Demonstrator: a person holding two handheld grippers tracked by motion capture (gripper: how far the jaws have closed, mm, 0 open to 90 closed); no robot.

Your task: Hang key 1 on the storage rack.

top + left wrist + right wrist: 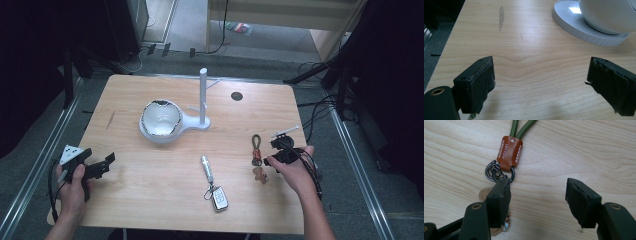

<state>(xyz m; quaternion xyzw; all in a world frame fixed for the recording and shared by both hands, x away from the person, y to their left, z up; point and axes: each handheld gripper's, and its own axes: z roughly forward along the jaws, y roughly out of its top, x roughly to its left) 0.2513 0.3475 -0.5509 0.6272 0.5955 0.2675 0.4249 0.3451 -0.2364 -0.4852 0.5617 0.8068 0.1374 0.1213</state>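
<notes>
The right gripper (537, 200) hovers low over the wooden surface (150, 190) near its right edge, fingers (499, 202) apart and holding nothing. The green cord keychain (509, 152), with brown leather tab and dark rings, lies flat just ahead of the left-hand finger; a tan leather charm (259, 175) lies beside it. The left gripper (539, 85) rests at the left edge, fingers spread wide over bare wood, near the white bowl (160, 120) on its stand (584, 30). A remote key (219, 197) lies mid-surface.
</notes>
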